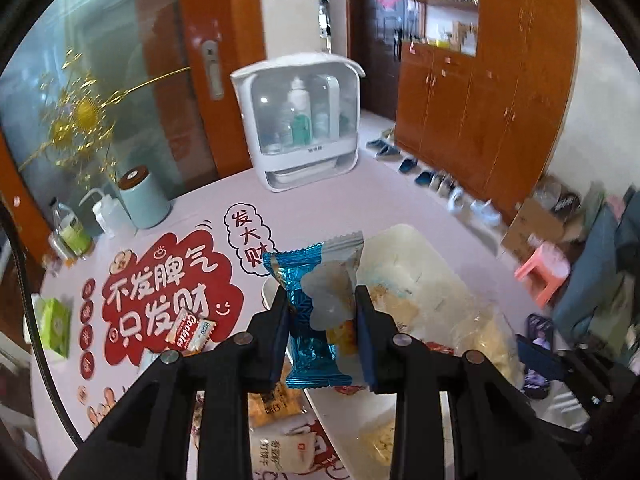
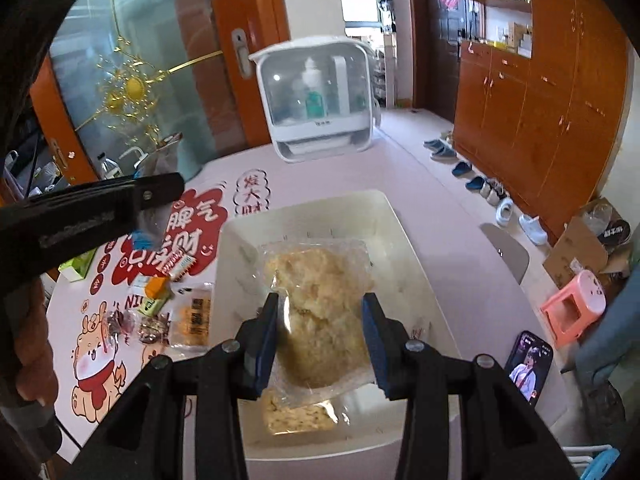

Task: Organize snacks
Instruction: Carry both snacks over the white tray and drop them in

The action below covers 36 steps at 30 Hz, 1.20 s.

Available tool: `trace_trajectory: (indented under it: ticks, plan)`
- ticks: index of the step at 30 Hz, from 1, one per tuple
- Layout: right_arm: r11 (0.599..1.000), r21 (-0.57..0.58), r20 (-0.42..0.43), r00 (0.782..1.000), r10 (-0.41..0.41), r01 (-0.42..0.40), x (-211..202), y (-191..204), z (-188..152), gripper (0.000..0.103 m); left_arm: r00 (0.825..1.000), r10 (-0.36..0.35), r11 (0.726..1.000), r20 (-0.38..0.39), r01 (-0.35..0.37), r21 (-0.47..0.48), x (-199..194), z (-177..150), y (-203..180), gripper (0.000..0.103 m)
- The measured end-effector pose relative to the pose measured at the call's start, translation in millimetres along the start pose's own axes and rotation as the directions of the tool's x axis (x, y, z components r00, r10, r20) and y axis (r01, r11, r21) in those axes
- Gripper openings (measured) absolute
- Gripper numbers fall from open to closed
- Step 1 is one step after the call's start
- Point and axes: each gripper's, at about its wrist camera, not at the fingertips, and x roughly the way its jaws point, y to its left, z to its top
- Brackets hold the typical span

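My left gripper (image 1: 322, 308) is shut on a blue and silver foil snack packet (image 1: 310, 312) and holds it in the air over the left rim of the white bin (image 1: 404, 236). In the right wrist view the left gripper (image 2: 154, 216) shows at the left with the blue packet (image 2: 143, 237) hanging from it. My right gripper (image 2: 320, 320) is shut on a clear bag of pale yellow pastries (image 2: 320, 304), held over the white bin (image 2: 320, 208). A second pastry pack (image 2: 298, 416) lies in the bin's near end.
Loose snacks lie on the table left of the bin: a red cookie pack (image 2: 178, 264), orange packs (image 2: 194, 320), dark wrapped sweets (image 2: 152, 330). A white cosmetics case (image 2: 316, 100) stands at the far end, a phone (image 2: 528, 366) at the right edge, a green tissue pack (image 1: 56, 326) at the left.
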Motion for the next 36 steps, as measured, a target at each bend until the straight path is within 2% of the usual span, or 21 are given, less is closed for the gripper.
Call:
trace_trajectory:
  ticks: [2, 3, 4, 5, 6, 7, 11, 22, 30, 36]
  plan:
    - [1.0, 0.014, -0.027, 0.999, 0.018, -0.018, 6.9, -6.3, -2.2, 0.043, 0.999, 0.035, 0.999, -0.036, -0.033, 0.037, 14.9, 0.9, -10.1, 0.059]
    - [1.0, 0.017, -0.042, 0.999, 0.021, -0.02, 8.2, -6.9, -4.7, 0.048, 0.997, 0.049, 0.998, -0.054, -0.047, 0.043, 19.8, -0.7, -11.4, 0.087]
    - [1.0, 0.021, -0.053, 0.998, 0.021, -0.02, 11.6, -8.7, -5.9, 0.054, 0.996, 0.066, 0.997, -0.064, -0.064, 0.044, 23.7, -2.1, -12.9, 0.094]
    - [1.0, 0.022, -0.054, 0.998, 0.02, -0.018, 12.7, -7.1, -7.6, 0.068, 0.996, 0.073, 0.997, -0.06, -0.071, 0.039, 24.7, -5.0, -13.1, 0.094]
    - [1.0, 0.021, -0.054, 0.998, 0.024, -0.023, 12.9, -7.3, -8.9, 0.077, 0.995, 0.072, 0.997, -0.062, -0.07, 0.041, 25.6, -7.8, -13.0, 0.094]
    - [0.999, 0.019, -0.052, 0.998, 0.036, -0.035, 12.7, -6.8, -10.4, 0.078, 0.994, 0.078, 0.996, -0.073, -0.074, 0.047, 27.5, -11.4, -13.1, 0.094]
    - [0.998, 0.016, -0.068, 0.996, 0.066, -0.065, 15.7, -5.1, -13.6, 0.078, 0.988, 0.107, 0.994, -0.114, -0.104, 0.039, 31.2, -25.9, -3.2, 0.094]
    - [0.995, 0.001, -0.076, 0.992, 0.103, -0.103, 12.4, 5.0, -12.6, 0.078, 0.968, 0.166, 0.981, -0.186, -0.181, -0.068, 14.7, -58.6, 45.1, 0.094]
    - [0.99, -0.039, -0.078, 0.989, 0.129, -0.132, 7.7, 22.5, -12.5, 0.078, 0.959, 0.215, 0.967, -0.187, -0.236, -0.099, -10.7, -77.0, 67.4, 0.094]
    - [0.981, -0.088, -0.077, 0.983, 0.168, -0.174, 5.1, 47.6, -14.1, 0.078, 0.943, 0.273, 0.943, -0.191, -0.301, -0.141, -32.6, -96.8, 91.5, 0.094]
